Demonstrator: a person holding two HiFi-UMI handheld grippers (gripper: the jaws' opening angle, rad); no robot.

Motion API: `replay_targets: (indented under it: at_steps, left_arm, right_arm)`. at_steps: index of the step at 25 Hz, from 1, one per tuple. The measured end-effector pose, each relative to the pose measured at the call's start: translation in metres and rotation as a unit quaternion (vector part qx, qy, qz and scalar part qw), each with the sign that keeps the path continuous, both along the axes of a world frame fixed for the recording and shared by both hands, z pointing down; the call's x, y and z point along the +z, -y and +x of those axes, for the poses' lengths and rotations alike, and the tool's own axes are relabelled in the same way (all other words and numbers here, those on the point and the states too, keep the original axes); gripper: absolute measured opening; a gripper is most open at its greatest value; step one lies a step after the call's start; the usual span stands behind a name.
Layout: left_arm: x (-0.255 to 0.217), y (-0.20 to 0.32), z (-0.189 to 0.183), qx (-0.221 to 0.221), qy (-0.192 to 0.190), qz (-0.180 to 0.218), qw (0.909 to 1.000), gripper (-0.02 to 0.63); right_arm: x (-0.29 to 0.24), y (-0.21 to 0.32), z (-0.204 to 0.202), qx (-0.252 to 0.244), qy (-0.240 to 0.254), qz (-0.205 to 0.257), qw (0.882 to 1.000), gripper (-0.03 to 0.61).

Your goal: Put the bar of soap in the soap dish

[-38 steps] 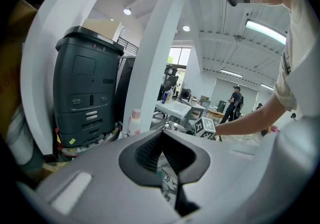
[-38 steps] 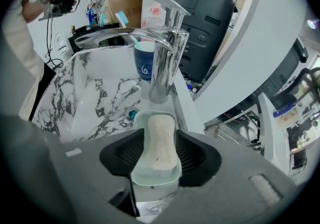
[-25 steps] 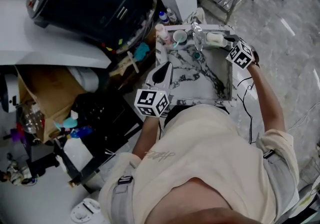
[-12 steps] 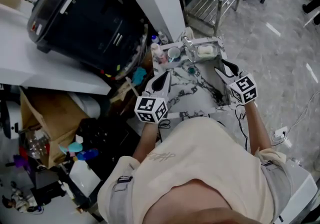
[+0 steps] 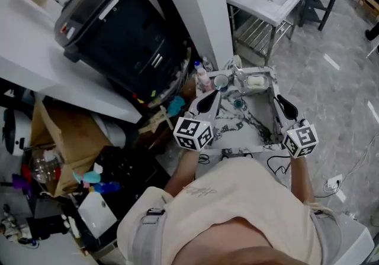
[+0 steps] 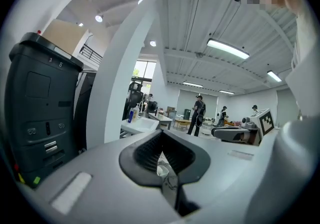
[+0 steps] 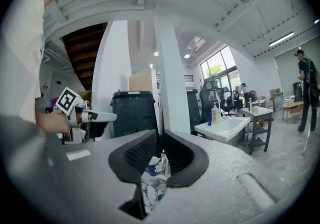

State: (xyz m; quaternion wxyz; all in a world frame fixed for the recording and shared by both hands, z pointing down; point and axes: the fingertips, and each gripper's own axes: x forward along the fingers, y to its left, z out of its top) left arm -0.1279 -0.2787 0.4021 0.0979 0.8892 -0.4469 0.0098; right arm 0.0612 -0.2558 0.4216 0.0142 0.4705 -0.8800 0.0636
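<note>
a: where's the soap (image 5: pixel 256 82)?
b: lying in the soap dish (image 5: pixel 266 84), ahead of both jaws and well apart from them
a: and the jaws?
b: left gripper (image 6: pixel 161 134) pinched together, empty; right gripper (image 7: pixel 159 137) has just been closing, a slit left, nothing in it
a: so?
b: looks done; keep both high, clear of the dish. the cup (image 5: pixel 221 82) beside it, contents too small to tell

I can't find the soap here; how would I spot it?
Find the marble-patterned basin before the person. On its far rim, right of the tap, lies the bar of soap in its dish: pale and rectangular, unlike the round cup.
</note>
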Motion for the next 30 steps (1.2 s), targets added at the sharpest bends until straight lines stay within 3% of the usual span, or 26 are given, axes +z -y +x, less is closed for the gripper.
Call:
replay_targets:
  at_steps: [4, 11, 30]
  left_arm:
    - [-0.015, -0.007, -0.001, 0.004, 0.001, 0.021, 0.9998, 0.017]
    - [-0.012, -0.016, -0.022, -0.027, -0.008, 0.016, 0.9995, 0.017]
    - [0.014, -0.03, -0.042, -0.055, -0.006, -0.015, 0.9984, 0.017]
  right_arm:
    - [-0.028, -0.003, 0.006, 0.008, 0.025, 0.027, 0.999, 0.002]
    - [-0.048, -0.007, -0.001, -0.008, -0.002, 0.066, 0.998, 0.002]
    - [-0.03, -0.022, -0.01, -0.017, -0.018, 0.045, 0.999, 0.002]
